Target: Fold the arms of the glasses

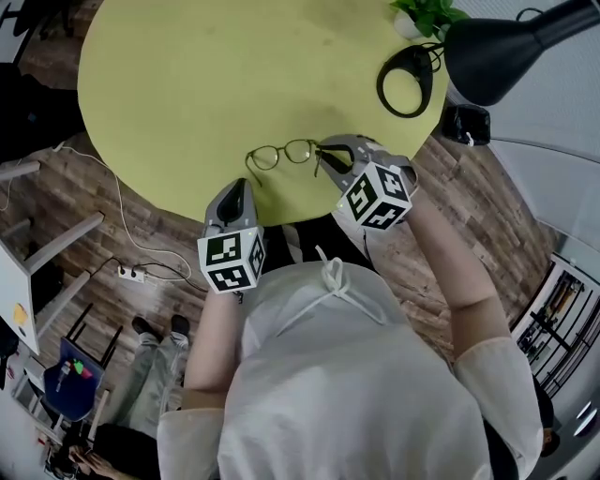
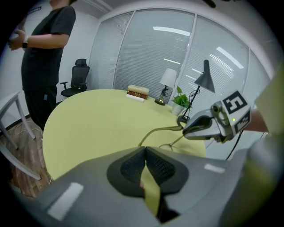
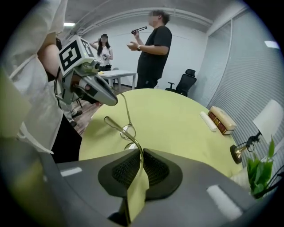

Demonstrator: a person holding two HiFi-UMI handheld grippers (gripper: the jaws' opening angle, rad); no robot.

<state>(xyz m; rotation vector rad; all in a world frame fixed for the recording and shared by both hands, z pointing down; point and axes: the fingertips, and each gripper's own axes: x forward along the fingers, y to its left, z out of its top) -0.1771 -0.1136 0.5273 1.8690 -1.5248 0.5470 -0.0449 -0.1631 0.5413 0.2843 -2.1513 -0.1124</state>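
Note:
Thin-framed glasses [image 1: 281,153] lie near the front edge of the round yellow-green table [image 1: 187,84]. My right gripper [image 1: 324,150] is at their right end, shut on one arm of the glasses. In the right gripper view that arm [image 3: 133,142] curves up out of the pads [image 3: 153,168], with the lenses [image 3: 128,131] beyond. My left gripper [image 1: 241,185] hovers at the table edge just left of the glasses, shut and empty; its fingertips [image 2: 145,148] meet. The left gripper view shows the glasses [image 2: 157,131] ahead, with the right gripper [image 2: 186,131] on them.
A black desk lamp [image 1: 506,42] with a ring base [image 1: 405,80] and a potted plant [image 1: 427,14] stand at the table's far right. Books [image 3: 222,119] and a small white lamp [image 2: 167,80] sit at the far side. People [image 3: 153,48] stand beyond the table.

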